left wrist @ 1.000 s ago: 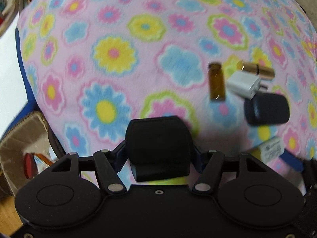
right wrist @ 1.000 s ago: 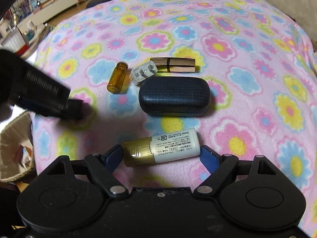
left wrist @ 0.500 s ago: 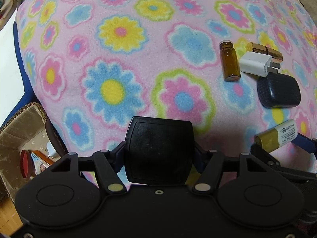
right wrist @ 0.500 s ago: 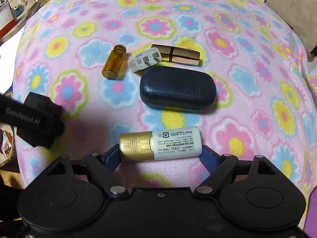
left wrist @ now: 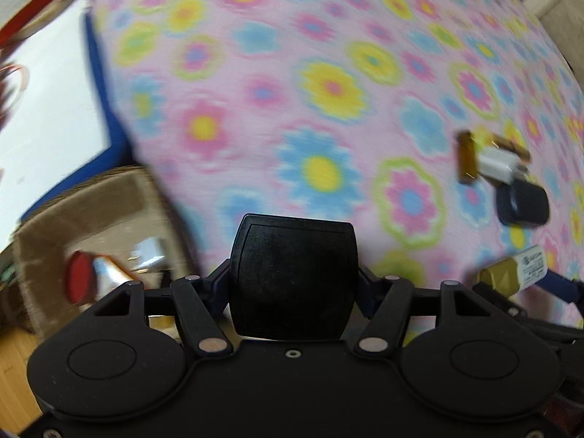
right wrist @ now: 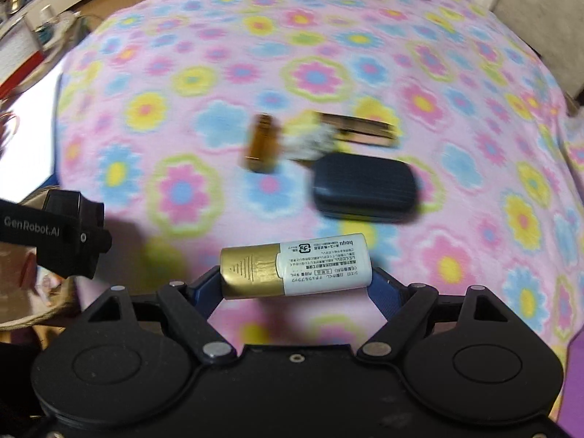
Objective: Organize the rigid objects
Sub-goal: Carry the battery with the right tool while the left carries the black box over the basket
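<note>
My left gripper (left wrist: 292,273) is shut on a black box (left wrist: 292,273) and holds it above the blanket's left edge, beside a brown basket (left wrist: 109,197). My right gripper (right wrist: 295,273) is shut on a white bottle with a gold cap (right wrist: 295,270), held crosswise above the blanket; it also shows in the left wrist view (left wrist: 514,270). On the blanket lie an amber vial (right wrist: 262,142), a white charger plug (right wrist: 310,142), a gold tube (right wrist: 361,129) and a dark blue glasses case (right wrist: 365,186).
The flowered pink blanket (right wrist: 328,73) covers the whole surface. The basket holds a red-capped item (left wrist: 82,277) and some white things. The left gripper's body (right wrist: 54,230) shows at the left of the right wrist view. Shelves and a floor lie beyond the left edge.
Both grippers have moved left toward the basket with their loads. The basket is now larger in the left wrist view. The items on the blanket have not moved.
</note>
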Demonstrator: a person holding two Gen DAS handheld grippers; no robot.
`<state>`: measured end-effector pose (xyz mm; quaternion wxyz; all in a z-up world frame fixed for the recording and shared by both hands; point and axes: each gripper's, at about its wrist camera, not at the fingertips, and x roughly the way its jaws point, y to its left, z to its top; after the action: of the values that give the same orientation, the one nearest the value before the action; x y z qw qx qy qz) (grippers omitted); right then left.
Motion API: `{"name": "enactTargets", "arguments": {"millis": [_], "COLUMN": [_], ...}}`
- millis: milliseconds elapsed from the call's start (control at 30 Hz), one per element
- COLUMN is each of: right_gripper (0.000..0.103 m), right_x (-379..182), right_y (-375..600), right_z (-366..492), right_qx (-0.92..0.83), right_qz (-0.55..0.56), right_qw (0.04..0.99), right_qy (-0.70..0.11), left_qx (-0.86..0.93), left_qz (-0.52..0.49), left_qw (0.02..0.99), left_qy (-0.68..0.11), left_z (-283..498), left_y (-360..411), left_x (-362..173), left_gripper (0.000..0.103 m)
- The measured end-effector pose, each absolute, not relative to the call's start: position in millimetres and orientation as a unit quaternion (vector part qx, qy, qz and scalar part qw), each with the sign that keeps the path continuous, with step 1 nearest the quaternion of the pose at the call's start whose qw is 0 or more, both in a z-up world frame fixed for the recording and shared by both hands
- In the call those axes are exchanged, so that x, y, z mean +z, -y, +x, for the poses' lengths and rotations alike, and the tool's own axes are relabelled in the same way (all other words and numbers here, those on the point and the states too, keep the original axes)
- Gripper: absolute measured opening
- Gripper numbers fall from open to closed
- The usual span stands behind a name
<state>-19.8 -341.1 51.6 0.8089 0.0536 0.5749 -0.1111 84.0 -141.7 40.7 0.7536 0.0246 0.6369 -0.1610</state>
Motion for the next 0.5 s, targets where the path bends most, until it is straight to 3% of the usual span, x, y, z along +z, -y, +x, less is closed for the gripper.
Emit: {"name": "enactTargets", "arguments": {"millis": [200,500], "right_gripper": [0.084,0.084], "right_x": [56.0,41.2], "right_y": [263.2,141.9], "right_z": [10.4,49.2], "right_qx": [-0.029,0.05], "right_qz": [0.066,0.049], "right_qw": [0.806,0.783], "right_qy": [-0.587,-0.618], "left_qx": [-0.085,0.027], "left_qz": [-0.013,-0.083], "left_qw": [0.767,0.75], "left_qy": [-0.636,-0.656], "left_z": [98.9,109.8], "left_y": [61.6,-50.2], "left_x": [50.1,16.3], "left_gripper": [0.061,0.061]}}
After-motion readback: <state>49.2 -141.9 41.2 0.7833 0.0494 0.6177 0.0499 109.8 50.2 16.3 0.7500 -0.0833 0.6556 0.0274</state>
